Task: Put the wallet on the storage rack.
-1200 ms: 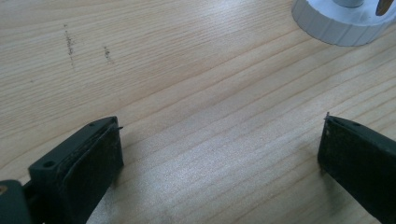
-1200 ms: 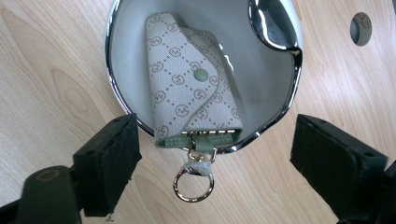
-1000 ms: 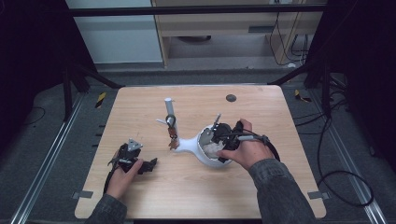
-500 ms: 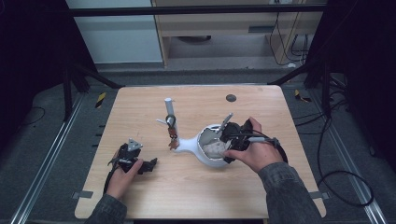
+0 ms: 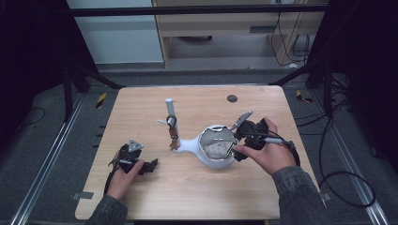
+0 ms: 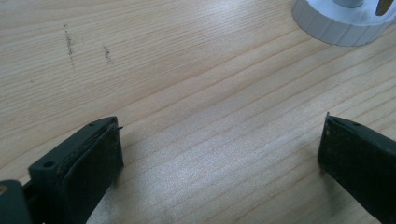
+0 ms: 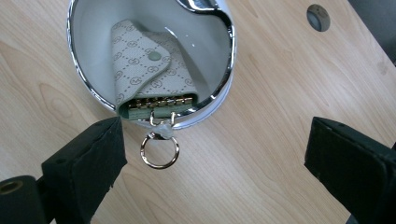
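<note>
A white bowl (image 5: 209, 157) with a chrome rim and a side spout sits mid-table. Inside lies a cream patterned key case (image 7: 149, 70), its gold ring (image 7: 159, 150) hanging over the bowl's rim (image 7: 224, 79) onto the wood. My right gripper (image 5: 234, 139) is open at the bowl's right edge, its jaws wide apart (image 7: 212, 154) with nothing between them. My left gripper (image 5: 151, 164) rests open near the front left, its jaws (image 6: 219, 149) over bare wood.
A white post (image 5: 169, 107) on a round ribbed base (image 6: 336, 21) stands left of the bowl, with keys (image 5: 172, 133) hanging from it. A dark round grommet (image 5: 232, 98) is set in the tabletop at the back right.
My right hand and gripper have drawn back to the right, off the top of the bowl, uncovering the key case inside. The left gripper has stayed still.
</note>
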A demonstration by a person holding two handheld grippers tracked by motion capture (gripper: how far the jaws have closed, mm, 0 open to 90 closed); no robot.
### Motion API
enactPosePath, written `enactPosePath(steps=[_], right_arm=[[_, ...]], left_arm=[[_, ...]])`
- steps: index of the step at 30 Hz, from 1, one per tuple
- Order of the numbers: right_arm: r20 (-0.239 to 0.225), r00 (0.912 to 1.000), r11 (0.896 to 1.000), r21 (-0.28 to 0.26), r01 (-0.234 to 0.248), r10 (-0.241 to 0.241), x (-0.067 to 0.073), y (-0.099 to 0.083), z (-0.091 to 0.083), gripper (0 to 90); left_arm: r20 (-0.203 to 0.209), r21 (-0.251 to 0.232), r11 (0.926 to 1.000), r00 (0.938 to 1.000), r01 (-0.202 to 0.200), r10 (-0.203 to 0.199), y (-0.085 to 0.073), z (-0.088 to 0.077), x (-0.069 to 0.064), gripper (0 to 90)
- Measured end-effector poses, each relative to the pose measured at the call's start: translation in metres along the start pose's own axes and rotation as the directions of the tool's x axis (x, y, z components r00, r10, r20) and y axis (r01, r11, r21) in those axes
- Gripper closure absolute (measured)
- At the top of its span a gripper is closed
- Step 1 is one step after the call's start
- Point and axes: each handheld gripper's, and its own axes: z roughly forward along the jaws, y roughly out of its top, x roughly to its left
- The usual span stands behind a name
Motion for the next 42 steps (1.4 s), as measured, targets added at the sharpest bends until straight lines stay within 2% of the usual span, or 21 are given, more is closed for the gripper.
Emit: enactPosePath(steps=[12,18,20,26,31,42], right_arm=[[0.043,0.9966,0.994,-0.082,-0.066,0.069,-0.016,-0.015,-0.009,5.8],[0.070,0.9872,0.982,-0.135,-0.133,0.144,-0.025,-0.027,-0.009,6.0],[0.063,0.9809,0.972,-0.163,-0.171,0.184,-0.030,-0.033,-0.009,6.3],[0.064,0.9740,0.962,-0.183,-0.202,0.217,-0.036,-0.043,-0.008,6.5],[0.056,0.9722,0.959,-0.186,-0.214,0.227,-0.039,-0.052,-0.006,6.4],[0.036,0.9599,0.939,-0.218,-0.264,0.278,-0.051,-0.073,0.005,6.2]], left_arm=[[0.001,0.002,1.0000,1.0000,-0.003,0.003,0.000,0.000,0.000,0.0],[0.002,0.002,1.0000,1.0000,-0.004,0.004,0.000,0.000,0.000,0.0],[0.002,0.002,1.0000,1.0000,-0.003,0.003,0.000,0.000,0.000,0.0],[0.002,0.002,1.0000,1.0000,-0.003,0.003,0.000,0.000,0.000,0.0],[0.003,0.002,1.0000,1.0000,-0.005,0.005,0.000,0.000,-0.001,0.0],[0.004,0.002,1.0000,1.0000,-0.005,0.005,0.000,0.000,-0.001,0.0]])
